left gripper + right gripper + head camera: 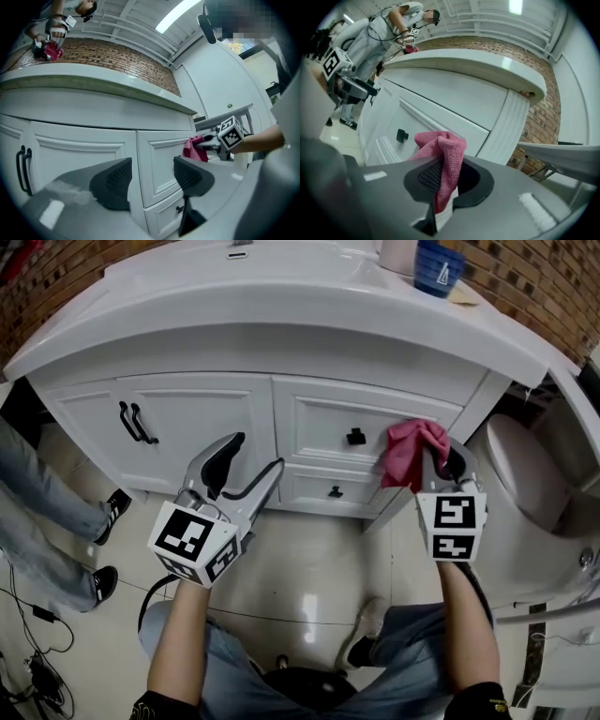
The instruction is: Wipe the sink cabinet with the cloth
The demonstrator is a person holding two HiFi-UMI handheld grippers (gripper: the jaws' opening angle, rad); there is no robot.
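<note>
Your right tongs point(441, 461) pinch the cloth point(408, 448) right by the cabinet point(319, 418); left tongs point(251, 457) gape wide, empty. Wiping looks barely started.

My right gripper point(446, 463) holds the pink cloth point(411, 450) up at the top drawer of the white sink cabinet point(202, 413), just right of its black knob point(355, 436); my left gripper point(253, 457) hangs before the cabinet, jaws apart, empty; a blue cup point(438, 266) stands on the countertop point(281, 306).
</note>
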